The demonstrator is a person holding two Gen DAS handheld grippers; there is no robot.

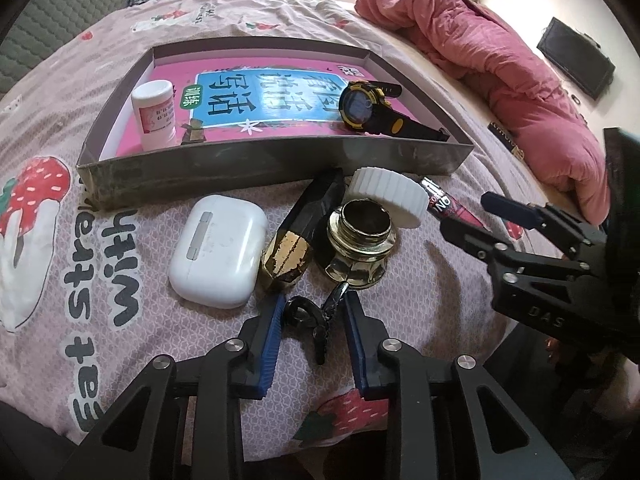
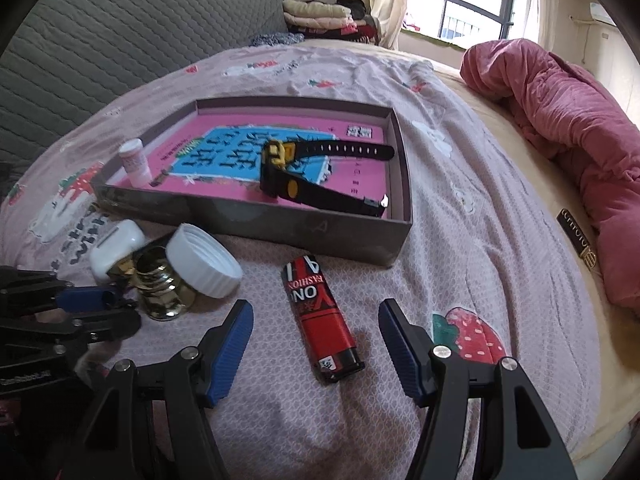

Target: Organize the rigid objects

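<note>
A grey cardboard tray [image 1: 256, 162] [image 2: 256, 224] on the bed holds a pink book, a white bottle [image 1: 154, 114] [image 2: 136, 162] and a black-yellow watch [image 1: 370, 106] [image 2: 304, 180]. In front of it lie a white earbud case [image 1: 218, 250] [image 2: 114, 246], a black-gold faceted piece [image 1: 298, 236], a gold jar [image 1: 358, 242] [image 2: 160, 286], a white ribbed lid [image 1: 390, 194] [image 2: 204, 262] and a red lighter [image 2: 320, 316]. My left gripper [image 1: 312, 310] is open around a small black clip [image 1: 316, 318]. My right gripper [image 2: 316, 314] is open, its jaws either side of the lighter.
A pink quilt [image 1: 500, 64] [image 2: 568, 112] is bunched on the right of the bed. A grey padded headboard [image 2: 120, 28] stands behind. Folded clothes [image 2: 320, 20] lie near the window. The strawberry-print sheet [image 1: 80, 220] covers the bed.
</note>
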